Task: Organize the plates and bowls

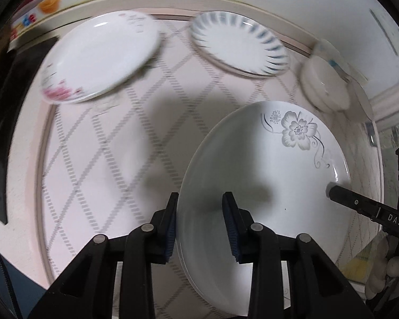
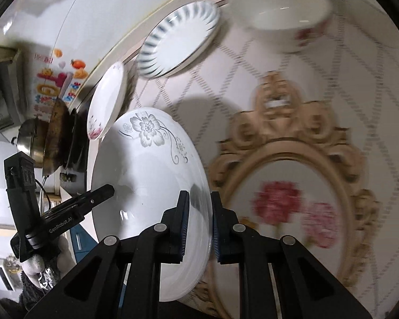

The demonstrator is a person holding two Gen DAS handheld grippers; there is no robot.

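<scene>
A white plate with a grey flower (image 1: 266, 175) is held off the table between both grippers. My left gripper (image 1: 200, 199) straddles its near rim, jaws wide and not pressed on it. My right gripper (image 2: 199, 196) is shut on the opposite rim of the same plate (image 2: 146, 175); its finger shows in the left wrist view (image 1: 340, 194). A pink-flower plate (image 1: 101, 55), a blue-striped plate (image 1: 239, 45) and a white bowl (image 1: 324, 85) lie on the table; they also show in the right wrist view as the pink-flower plate (image 2: 106, 103), striped plate (image 2: 178, 40) and bowl (image 2: 282, 13).
The round table has a pink lattice-pattern cloth (image 1: 119, 146). An ornate gold-framed tray with roses (image 2: 292, 199) lies on the table right of the held plate. Pots and a pan (image 2: 53, 138) stand beyond the table's far left edge.
</scene>
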